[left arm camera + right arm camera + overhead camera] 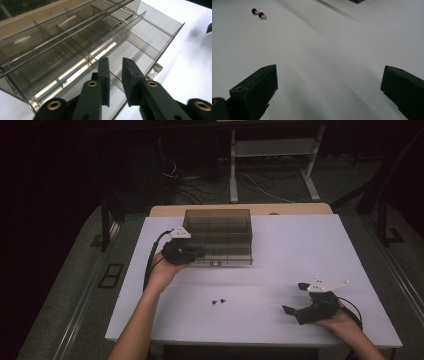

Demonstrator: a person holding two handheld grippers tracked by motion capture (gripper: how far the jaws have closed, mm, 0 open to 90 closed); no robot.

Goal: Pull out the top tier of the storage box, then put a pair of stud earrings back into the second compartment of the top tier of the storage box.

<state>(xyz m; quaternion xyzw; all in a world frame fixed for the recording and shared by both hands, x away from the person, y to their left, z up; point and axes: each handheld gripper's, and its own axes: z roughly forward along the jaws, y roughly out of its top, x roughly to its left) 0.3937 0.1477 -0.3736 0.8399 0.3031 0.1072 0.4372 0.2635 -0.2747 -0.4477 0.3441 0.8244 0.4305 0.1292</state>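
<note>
A smoky clear compartment box [217,237] stands at the back middle of the white table [300,245]. My left gripper [197,252] is at the box's front left corner. In the left gripper view its jaws [116,61] stand a narrow gap apart above the box's dividers [62,50], and the pads press on nothing. Two small dark red beads [218,301] lie together on the table in front of the box. My right gripper [294,298] rests near the front right, wide open and pointing left toward the beads [258,13], with bare table between its jaws [329,67].
A wooden edge [240,209] runs behind the white table. Beyond it are cables on the floor [200,185] and the legs of a white frame [272,150]. Dark floor drops off on both sides of the table.
</note>
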